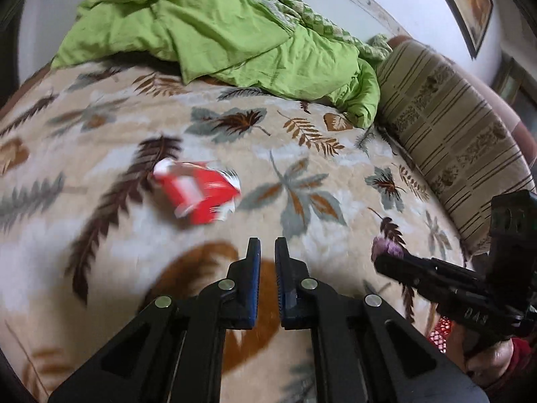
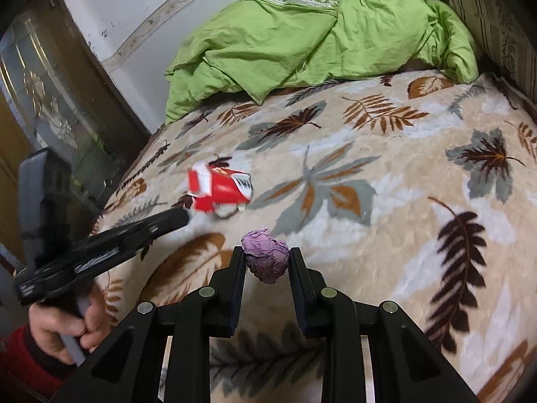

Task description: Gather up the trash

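In the left wrist view, the left gripper [image 1: 267, 252] sits at bottom centre with its two black, blue-padded fingers drawn nearly together, a narrow gap between them and nothing in it. Above and to the left of its tips, a crushed red and white carton [image 1: 198, 194] lies blurred on the beige plush blanket printed with brown and grey leaves [image 1: 335, 181]. At the right edge, the right gripper [image 1: 386, 252] comes in from the lower right, clamped on a crumpled purple paper ball [image 1: 387, 247]. A rumpled lime-green duvet [image 1: 214, 30] fills the upper middle, and a striped tan bolster cushion [image 1: 449, 141] runs down the right.

In the right wrist view, the right gripper [image 2: 266, 258] at bottom centre squeezes the purple ball [image 2: 266, 260] between its fingertips, just above the blanket [image 2: 419, 181]. The carton [image 2: 220, 189] lies left of centre, the left gripper's [image 2: 179, 218] tip close beside it. The duvet [image 2: 302, 37] lies along the top.
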`<state>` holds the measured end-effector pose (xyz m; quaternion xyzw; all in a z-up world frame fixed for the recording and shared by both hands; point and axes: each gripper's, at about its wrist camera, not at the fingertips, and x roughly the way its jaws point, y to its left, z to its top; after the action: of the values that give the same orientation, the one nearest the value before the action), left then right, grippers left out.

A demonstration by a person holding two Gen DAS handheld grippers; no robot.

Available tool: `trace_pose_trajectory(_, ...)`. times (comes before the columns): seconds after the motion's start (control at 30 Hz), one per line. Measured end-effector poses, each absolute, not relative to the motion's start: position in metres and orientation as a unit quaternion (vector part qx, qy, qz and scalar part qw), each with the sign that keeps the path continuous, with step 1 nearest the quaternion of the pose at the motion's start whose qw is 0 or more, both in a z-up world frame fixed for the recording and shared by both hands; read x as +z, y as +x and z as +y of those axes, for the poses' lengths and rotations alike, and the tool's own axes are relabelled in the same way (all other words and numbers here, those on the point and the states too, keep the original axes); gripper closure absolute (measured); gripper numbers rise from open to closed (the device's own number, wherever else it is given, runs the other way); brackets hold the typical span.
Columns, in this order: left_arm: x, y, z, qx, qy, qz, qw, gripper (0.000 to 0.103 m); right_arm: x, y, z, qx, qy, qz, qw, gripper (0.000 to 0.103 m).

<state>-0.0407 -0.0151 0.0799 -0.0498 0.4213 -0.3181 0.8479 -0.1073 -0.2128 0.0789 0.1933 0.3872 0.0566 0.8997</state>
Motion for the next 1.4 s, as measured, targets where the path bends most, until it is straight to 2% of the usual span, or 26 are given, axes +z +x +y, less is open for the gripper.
trace_pose_trajectory(0.17,0.08,-0.044,0.003,-0.3,-0.092,0.428,0.848,0.094,0.083,-0.123,-0.208,0.045,0.188,0.38,0.905,0.076)
trace_pose_trajectory(0.23,0.085,-0.035,0.006,-0.296,-0.086,0.423,0.852,0.08,0.086,-0.129,-0.205,0.044,0.181,0.377,0.907,0.076)
trace_pose_trajectory(0.3,0.086,-0.022,0.006,-0.277,-0.068,0.424,0.859,0.039,0.085,-0.132,-0.205,0.044,0.181,0.378,0.907,0.076)
trace_pose_trajectory(0.33,0.087,-0.013,0.006,-0.268,-0.063,0.42,0.865,0.033,0.084,-0.133,-0.206,0.042,0.184,0.379,0.906,0.076)
trace_pose_trajectory(0.47,0.079,0.029,0.004,-0.256,-0.057,0.446,0.856,0.031,0.081,-0.132,-0.211,0.04,0.201,0.38,0.902,0.076)
trace_pose_trajectory(0.63,0.044,0.06,0.011,-0.241,-0.135,0.504,0.818,0.031,0.074,-0.126,-0.215,0.046,0.216,0.391,0.894,0.076)
trace_pose_trajectory(0.8,0.02,0.065,0.005,-0.254,-0.221,0.515,0.788,0.031,0.07,-0.123,-0.215,0.054,0.225,0.396,0.889,0.076)
trace_pose_trajectory(0.83,0.02,0.066,0.0,-0.251,-0.225,0.509,0.792,0.033,0.07,-0.123,-0.215,0.055,0.225,0.397,0.888,0.076)
trace_pose_trajectory(0.87,0.019,0.068,-0.005,-0.251,-0.224,0.505,0.795,0.047,0.07,-0.122,-0.215,0.055,0.224,0.397,0.888,0.076)
trace_pose_trajectory(0.9,0.018,0.07,-0.01,-0.251,-0.22,0.507,0.795,0.076,0.07,-0.122,-0.214,0.054,0.224,0.398,0.888,0.076)
trace_pose_trajectory(0.93,0.015,0.073,-0.016,-0.248,-0.221,0.514,0.79,0.086,0.07,-0.122,-0.214,0.054,0.224,0.398,0.888,0.076)
trace_pose_trajectory(1.0,0.015,0.073,-0.023,-0.258,-0.236,0.511,0.785,0.096,0.07,-0.122,-0.214,0.054,0.223,0.399,0.888,0.076)
trace_pose_trajectory(1.4,0.069,0.004,-0.026,-0.311,-0.139,0.426,0.838,0.098,0.075,-0.127,-0.213,0.042,0.212,0.386,0.897,0.076)
